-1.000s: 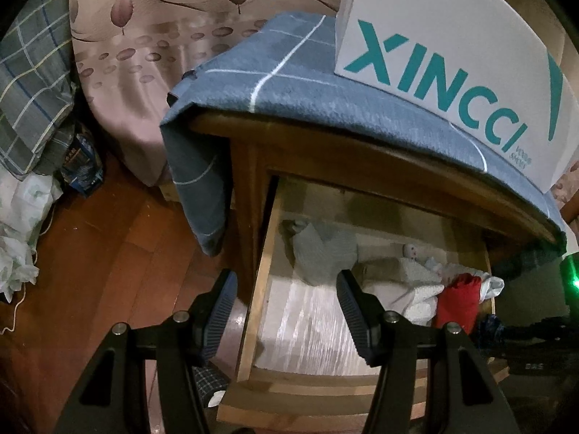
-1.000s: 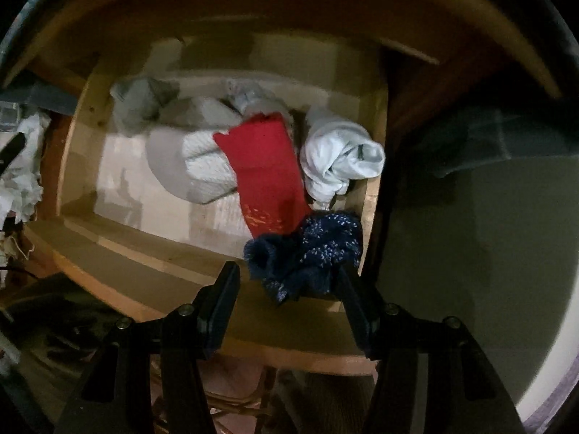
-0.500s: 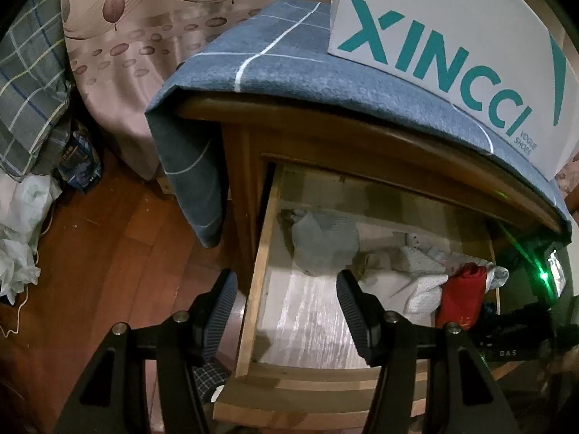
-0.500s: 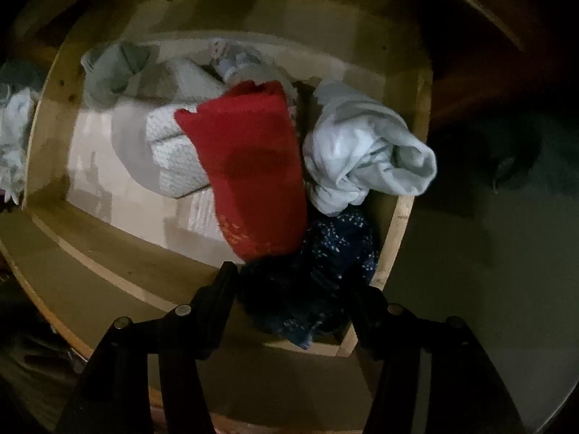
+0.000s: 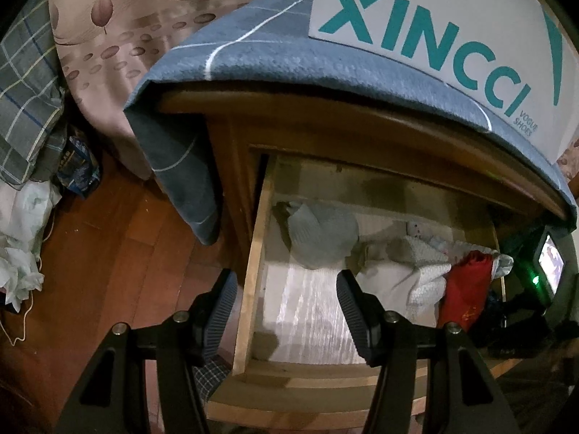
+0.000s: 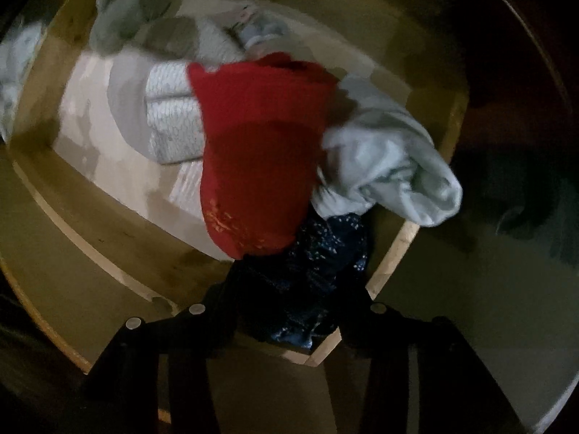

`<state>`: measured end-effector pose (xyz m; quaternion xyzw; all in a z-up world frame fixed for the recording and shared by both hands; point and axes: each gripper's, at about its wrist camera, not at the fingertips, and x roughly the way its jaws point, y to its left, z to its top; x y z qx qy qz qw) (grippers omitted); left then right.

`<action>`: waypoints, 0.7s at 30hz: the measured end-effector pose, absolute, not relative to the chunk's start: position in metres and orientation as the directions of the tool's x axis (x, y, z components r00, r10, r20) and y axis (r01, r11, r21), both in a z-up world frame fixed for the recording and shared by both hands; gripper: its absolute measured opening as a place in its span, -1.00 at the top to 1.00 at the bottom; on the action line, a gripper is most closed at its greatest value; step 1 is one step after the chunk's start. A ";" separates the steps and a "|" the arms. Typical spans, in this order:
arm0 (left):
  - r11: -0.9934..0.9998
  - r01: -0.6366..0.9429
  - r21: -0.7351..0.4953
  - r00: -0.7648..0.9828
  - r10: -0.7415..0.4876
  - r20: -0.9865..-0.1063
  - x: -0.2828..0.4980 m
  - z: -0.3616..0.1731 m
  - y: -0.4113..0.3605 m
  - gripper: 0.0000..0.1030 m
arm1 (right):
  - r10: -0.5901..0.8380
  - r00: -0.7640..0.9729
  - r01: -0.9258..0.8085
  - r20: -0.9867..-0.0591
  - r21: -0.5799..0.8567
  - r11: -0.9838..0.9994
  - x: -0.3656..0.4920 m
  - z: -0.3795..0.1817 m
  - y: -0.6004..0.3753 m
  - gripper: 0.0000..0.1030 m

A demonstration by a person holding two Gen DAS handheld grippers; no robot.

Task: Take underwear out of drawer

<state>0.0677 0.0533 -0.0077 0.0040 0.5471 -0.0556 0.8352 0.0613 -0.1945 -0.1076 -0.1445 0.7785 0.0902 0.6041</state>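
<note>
The wooden drawer (image 5: pixel 253 271) stands pulled out, with clothes piled at its right end. Dark blue speckled underwear (image 6: pixel 318 253) lies in the front right corner, partly under a red garment (image 6: pixel 257 144). My right gripper (image 6: pixel 289 307) points down into that corner. Its jaws are closing, and the blue fabric is bunched between them and touches both fingers. A rolled white piece (image 6: pixel 391 166) lies to the right of the red one. My left gripper (image 5: pixel 286 311) hovers open over the drawer's left wall, holding nothing. From there the red garment (image 5: pixel 466 289) shows at the right.
A grey bundle (image 5: pixel 322 235) and white knit pieces (image 5: pixel 416 271) lie further left in the drawer. A blue cloth (image 5: pixel 271 43) and a white shoebox (image 5: pixel 434 29) cover the cabinet top. Wooden floor (image 5: pixel 108 253), bedding and loose bags lie to the left. A small lit screen (image 5: pixel 550 264) glows at right.
My right gripper has sunk into the drawer's front right corner and narrowed around the dark blue underwear. The left gripper has stayed open in nearly the same place.
</note>
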 end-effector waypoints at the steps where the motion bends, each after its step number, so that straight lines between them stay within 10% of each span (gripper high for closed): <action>1: 0.994 0.100 -0.048 0.392 -0.084 -0.916 0.068 -0.009 0.053 -0.14 | -0.135 -0.221 -0.335 -0.966 -0.055 0.941 0.061 -0.110 -0.192 0.21; 21: 0.993 0.115 -0.031 0.377 -0.073 -0.924 0.066 -0.015 0.047 -0.14 | 0.232 -0.124 -0.080 -0.965 0.242 0.967 0.079 -0.094 -0.161 0.59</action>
